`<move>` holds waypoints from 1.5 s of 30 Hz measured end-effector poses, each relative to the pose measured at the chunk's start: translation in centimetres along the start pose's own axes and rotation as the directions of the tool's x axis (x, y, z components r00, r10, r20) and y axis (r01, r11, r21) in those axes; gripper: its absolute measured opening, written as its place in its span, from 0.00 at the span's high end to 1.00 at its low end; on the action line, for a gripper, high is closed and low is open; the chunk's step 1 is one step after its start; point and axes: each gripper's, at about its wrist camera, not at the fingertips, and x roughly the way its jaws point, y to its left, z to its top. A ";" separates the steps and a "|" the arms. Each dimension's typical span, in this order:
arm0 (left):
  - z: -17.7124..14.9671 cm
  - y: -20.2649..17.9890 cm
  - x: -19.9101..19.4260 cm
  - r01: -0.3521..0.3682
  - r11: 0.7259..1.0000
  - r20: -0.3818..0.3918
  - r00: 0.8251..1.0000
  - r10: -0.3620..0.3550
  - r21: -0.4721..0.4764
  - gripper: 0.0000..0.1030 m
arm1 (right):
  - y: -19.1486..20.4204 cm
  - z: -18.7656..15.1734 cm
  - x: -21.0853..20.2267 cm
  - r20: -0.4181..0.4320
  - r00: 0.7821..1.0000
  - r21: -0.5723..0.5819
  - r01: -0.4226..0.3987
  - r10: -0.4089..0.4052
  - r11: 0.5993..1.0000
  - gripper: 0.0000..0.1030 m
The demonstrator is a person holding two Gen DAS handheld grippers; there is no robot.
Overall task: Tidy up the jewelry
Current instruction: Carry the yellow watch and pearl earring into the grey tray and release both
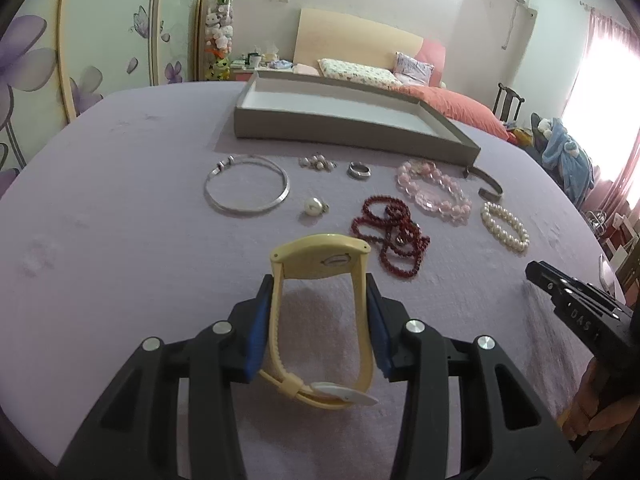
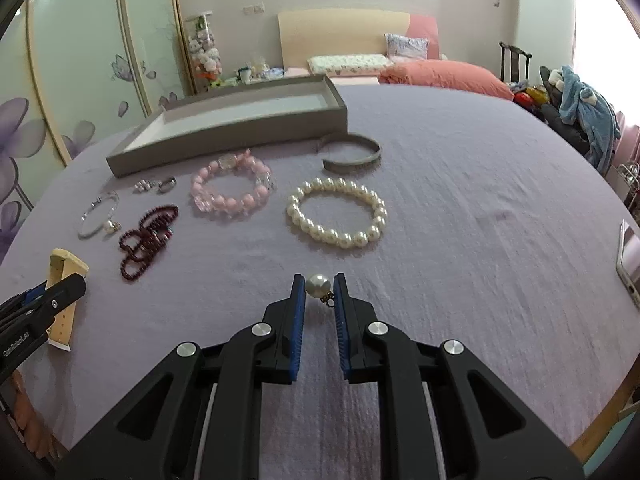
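The left gripper (image 1: pixel 320 284) is closed on the yellow watch (image 1: pixel 320 264), pads pressing both sides of its strap. The right gripper (image 2: pixel 319 284) is nearly closed on a pearl pendant (image 2: pixel 318 285). The grey tray (image 1: pixel 352 128) stands beyond the remaining jewelry, near the table's far edge. Bare purple cloth (image 2: pixel 480 208) extends to the right.

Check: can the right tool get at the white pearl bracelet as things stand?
Probably not yet: the right tool is shut on a round pearl pendant. The white pearl bracelet lies just ahead on the purple cloth, path clear, but the tool must unload first.
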 end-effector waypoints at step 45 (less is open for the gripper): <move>26.0 1.9 19.8 -0.023 1.000 0.011 1.000 0.023 0.021 0.59 | 2.4 23.3 22.3 -0.103 0.977 0.070 -0.182 0.188 0.981 0.85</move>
